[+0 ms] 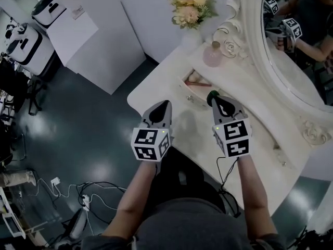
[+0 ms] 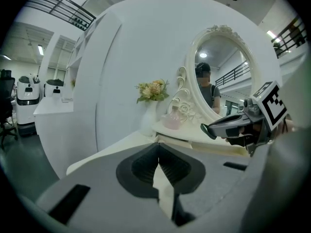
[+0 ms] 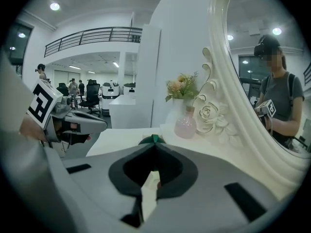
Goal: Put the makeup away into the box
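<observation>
A shallow open box [image 1: 186, 86] lies on the white dressing table [image 1: 156, 90], with pinkish makeup pieces [image 1: 196, 77] inside it. My right gripper [image 1: 214, 99] hovers just right of the box, shut on a small dark green makeup item [image 1: 212, 94] that pokes out at the jaw tips [image 3: 153, 140]. That green tip also shows in the left gripper view [image 2: 207, 129]. My left gripper [image 1: 165, 103] hangs over the table's near edge, left of the right one and short of the box. Its jaws [image 2: 158, 150] are shut with nothing between them.
A large oval mirror [image 1: 304, 51] in an ornate white frame stands at the table's right. A vase of flowers [image 1: 191, 12] and a pink bottle [image 1: 212, 55] stand behind the box. White cabinets [image 1: 99, 30] rise at the left, and cables [image 1: 78, 191] lie on the dark floor.
</observation>
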Available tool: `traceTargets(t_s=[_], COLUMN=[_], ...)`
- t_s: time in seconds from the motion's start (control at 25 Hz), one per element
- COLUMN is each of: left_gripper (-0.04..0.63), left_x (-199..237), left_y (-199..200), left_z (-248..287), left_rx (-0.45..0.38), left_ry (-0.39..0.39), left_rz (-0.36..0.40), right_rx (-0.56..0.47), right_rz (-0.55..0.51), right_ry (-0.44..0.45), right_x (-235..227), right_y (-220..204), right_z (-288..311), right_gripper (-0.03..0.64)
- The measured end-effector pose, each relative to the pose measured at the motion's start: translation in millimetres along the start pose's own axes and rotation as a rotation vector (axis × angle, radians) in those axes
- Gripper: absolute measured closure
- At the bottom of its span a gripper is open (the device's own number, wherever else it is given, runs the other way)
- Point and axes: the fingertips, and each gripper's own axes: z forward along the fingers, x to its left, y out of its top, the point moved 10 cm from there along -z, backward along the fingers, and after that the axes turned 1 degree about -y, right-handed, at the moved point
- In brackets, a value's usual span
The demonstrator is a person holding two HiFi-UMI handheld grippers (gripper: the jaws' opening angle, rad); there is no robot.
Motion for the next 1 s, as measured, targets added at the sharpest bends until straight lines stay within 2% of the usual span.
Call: traceTargets(t_s=[0.56,1.0], left_gripper=[0.589,0.589], left_x=[61.4,90.2], left_y=[22.2,19.4], left_z=[41.6,67.6], left_rx=[0.015,0.056], left_ry=[-0.108,-0.158], left_rz=[-0.003,-0.037], right_rx=[0.084,0.254], right_rz=[-0.004,-0.028], right_ry=[-0.068,-0.084], right_x=[10.0,9.5], right_y=[29.1,18.0], right_z=[58.4,98.9], right_gripper=[0.612,0.612])
